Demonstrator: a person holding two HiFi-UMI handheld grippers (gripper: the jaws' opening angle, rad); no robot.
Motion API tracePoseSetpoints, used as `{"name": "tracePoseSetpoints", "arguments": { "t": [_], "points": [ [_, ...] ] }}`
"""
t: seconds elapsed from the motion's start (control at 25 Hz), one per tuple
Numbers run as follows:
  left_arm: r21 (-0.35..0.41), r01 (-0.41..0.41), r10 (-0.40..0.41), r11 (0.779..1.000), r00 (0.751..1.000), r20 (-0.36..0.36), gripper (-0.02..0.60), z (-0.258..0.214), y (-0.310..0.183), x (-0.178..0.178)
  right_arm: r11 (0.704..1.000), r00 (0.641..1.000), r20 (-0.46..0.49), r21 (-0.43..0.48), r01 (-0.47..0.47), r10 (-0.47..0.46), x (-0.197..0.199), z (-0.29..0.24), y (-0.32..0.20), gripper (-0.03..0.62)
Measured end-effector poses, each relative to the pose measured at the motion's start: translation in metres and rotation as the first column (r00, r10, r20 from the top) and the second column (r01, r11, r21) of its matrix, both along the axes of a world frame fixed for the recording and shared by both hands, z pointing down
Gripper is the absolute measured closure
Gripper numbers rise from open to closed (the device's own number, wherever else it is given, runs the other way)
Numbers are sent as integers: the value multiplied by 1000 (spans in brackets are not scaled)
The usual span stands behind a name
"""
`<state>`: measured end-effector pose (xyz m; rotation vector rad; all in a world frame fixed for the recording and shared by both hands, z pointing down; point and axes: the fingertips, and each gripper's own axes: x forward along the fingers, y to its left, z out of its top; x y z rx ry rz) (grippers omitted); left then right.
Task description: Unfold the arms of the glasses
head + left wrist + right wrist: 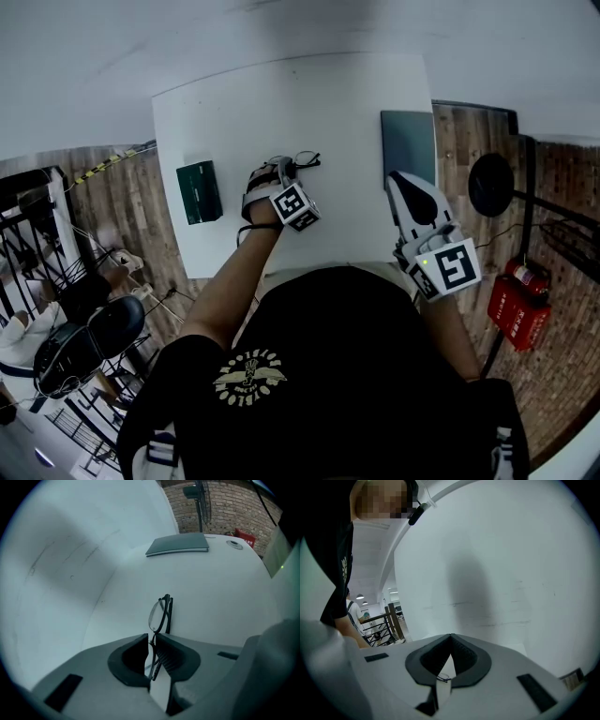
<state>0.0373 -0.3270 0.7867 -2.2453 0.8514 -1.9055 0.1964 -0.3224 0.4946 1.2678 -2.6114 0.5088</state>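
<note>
Folded black glasses [160, 613] are held on edge over the middle of the white table [328, 103], pinched at their near end by the left tool [152, 640]. The right tool [450, 638], pressed together and empty, hovers at the right. It would best catch 1 arm near the hinge and swing it out gently while the left grips firmly.

looking like an open-plan office: a brick wall [220, 508] is standing beyond the left hand-held gripper [153, 644], an office chair [89, 337] and railing [377, 622] sitting behind it.
</note>
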Motion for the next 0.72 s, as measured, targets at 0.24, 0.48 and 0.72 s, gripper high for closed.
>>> {"name": "tracePoseSetpoints", "arguments": {
  "t": [0.24,0.48,0.72],
  "points": [
    [51,49,-44,998,995,-94,561,-25,-12,-7,1000,1000,2,18,-10,10,-8,-9,6,594],
    [36,225,-199,974,917,-346,561,-67,-11,-26,999,1000,8,40,-9,9,-26,-24,17,594],
    [58,313,-218,948,771,-598,562,-144,3,-52,997,1000,23,79,11,-13,-70,-40,35,594]
  ]
}}
